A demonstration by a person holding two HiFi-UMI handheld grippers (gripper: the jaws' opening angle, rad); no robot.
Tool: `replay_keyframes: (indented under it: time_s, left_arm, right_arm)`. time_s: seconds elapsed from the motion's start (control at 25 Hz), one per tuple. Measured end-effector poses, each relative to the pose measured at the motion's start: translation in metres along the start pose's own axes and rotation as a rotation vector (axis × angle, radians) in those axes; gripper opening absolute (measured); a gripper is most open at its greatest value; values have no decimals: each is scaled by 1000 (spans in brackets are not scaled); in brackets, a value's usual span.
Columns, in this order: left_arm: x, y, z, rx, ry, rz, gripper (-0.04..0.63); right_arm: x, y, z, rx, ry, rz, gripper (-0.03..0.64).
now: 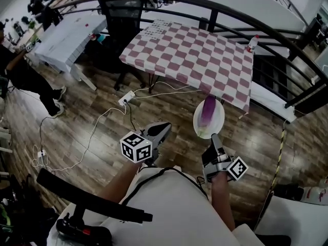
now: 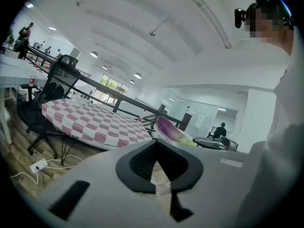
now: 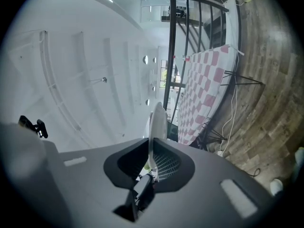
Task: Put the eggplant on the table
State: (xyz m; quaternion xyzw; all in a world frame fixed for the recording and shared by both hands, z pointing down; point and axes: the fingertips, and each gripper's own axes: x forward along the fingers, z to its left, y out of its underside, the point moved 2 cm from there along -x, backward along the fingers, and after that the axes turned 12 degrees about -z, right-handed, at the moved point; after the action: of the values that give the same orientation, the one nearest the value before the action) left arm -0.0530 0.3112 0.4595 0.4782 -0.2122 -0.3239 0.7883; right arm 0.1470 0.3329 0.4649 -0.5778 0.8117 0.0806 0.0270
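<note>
Currently the right gripper is pinching the near rim of the white plate, jaws narrow and clamped on it. Doing this carry well is probably meaning a firm grip and a level plate until it is over the cloth, since early tilt is risking a drop. The left gripper, at 9 o'clock of the right, is hanging empty with jaws all but together. The eggplant is lying lengthwise on the plate, just past the right jaws at 12 o'clock and not touching them (loose, so likely to roll). The checkered table is lying beyond, 11 to 12 o'clock.
</note>
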Motion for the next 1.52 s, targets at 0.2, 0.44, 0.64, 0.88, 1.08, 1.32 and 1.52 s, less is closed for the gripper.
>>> replay_keyframes:
  time_s: [0.2, 0.44, 0.64, 0.88, 1.08, 1.32, 1.52]
  left_arm:
    - [2, -2, -2, -12, -35, -12, 6]
    - [-2, 4, -10, -11, -63, -13, 6]
    - [-1, 0, -8, 7, -69, -20, 6]
    - [8, 1, -2, 9, -58, -10, 6]
    - [23, -10, 12, 19, -44, -11, 6]
    - [43, -18, 33, 6, -30, 0, 6]
    - [63, -31, 56, 9, -22, 4, 6]
  right_arm:
    - [3, -7, 3, -7, 4, 31, 38]
    - [-7, -13, -3, 4, 13, 43, 39]
    - [0, -9, -2, 11, 8, 66, 38]
    - [8, -13, -4, -1, 4, 60, 38]
    - [24, -17, -5, -2, 1, 48, 38]
    - [46, -22, -10, -1, 13, 29, 39]
    - [75, -27, -16, -1, 16, 15, 38]
